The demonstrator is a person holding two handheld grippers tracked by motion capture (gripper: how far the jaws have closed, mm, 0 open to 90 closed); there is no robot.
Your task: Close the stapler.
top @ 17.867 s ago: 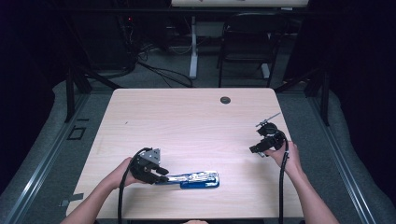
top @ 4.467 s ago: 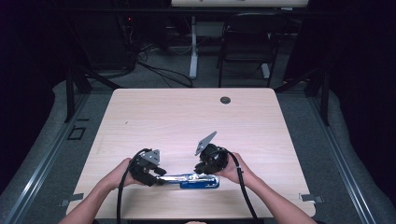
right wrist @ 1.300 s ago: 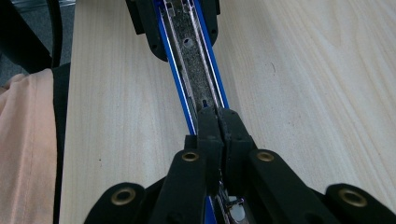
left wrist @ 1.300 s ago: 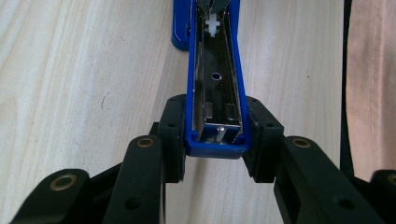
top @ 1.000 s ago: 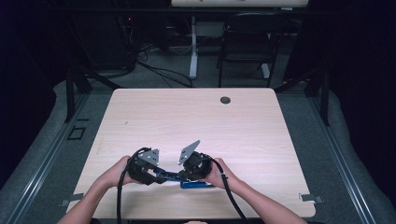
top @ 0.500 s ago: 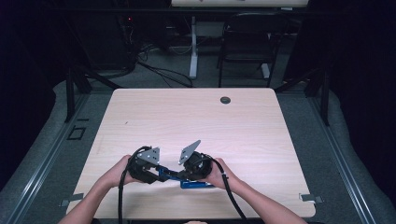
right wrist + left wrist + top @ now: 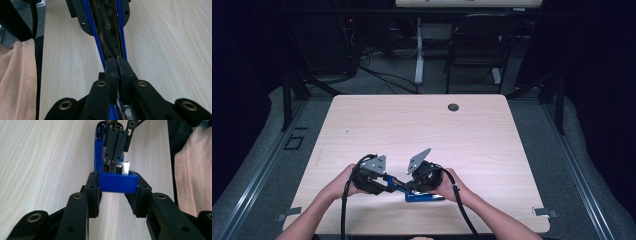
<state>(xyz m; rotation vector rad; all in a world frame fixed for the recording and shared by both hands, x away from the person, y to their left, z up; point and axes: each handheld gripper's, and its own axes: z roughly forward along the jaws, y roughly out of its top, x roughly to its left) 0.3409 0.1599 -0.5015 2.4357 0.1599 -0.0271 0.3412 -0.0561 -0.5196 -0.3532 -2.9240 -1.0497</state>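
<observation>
Best done by bracing the blue stapler steady near the front edge of the table and easing the inner part along its channel, no twisting. Left gripper clamped across the stapler's blue end; right gripper pinched nearly closed on the thin metal strip inside.

We found no legible text, label, brand, number or sign on any surface in these views, including the blue stapler near the table's front edge.
</observation>
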